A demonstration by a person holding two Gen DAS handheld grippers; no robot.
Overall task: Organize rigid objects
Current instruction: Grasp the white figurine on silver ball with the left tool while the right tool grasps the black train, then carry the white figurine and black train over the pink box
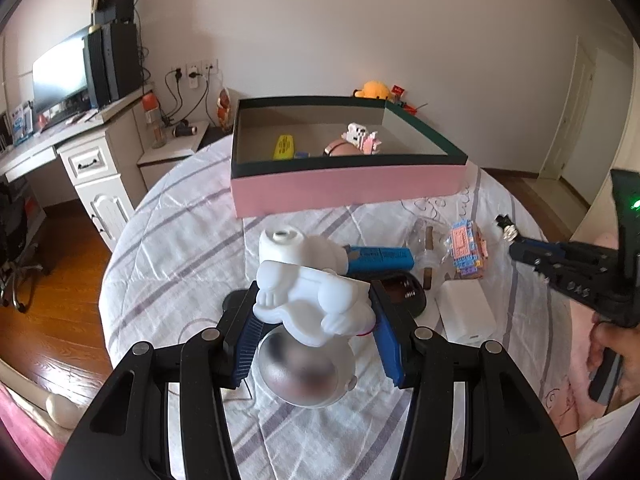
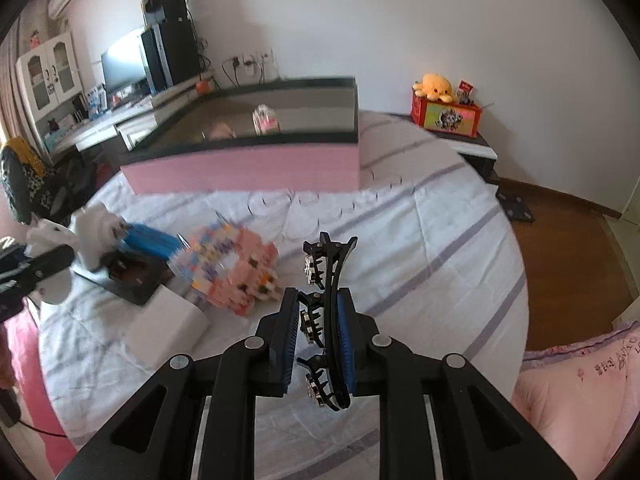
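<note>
My left gripper [image 1: 316, 312] is shut on a white astronaut figure [image 1: 316, 300] with a silver visor and holds it above the striped tablecloth. My right gripper [image 2: 318, 312] is shut on a black hair claw clip [image 2: 326, 280] with round studs; it also shows in the left wrist view [image 1: 506, 230] at the right. The pink box with a dark rim [image 1: 348, 184] stands at the far side of the table and holds a yellow item [image 1: 283, 147], a block figure [image 1: 362, 138] and a pink round item [image 1: 340, 148]. It also shows in the right wrist view [image 2: 248, 172].
On the cloth lie a blue flat object [image 1: 380, 259], a pink block model [image 1: 466, 248], a white adapter [image 1: 466, 314], a dark brown bottle [image 1: 402, 290] and clear plastic pieces [image 2: 304, 216]. A desk with a monitor [image 1: 60, 76] stands left. The table edge curves round on both sides.
</note>
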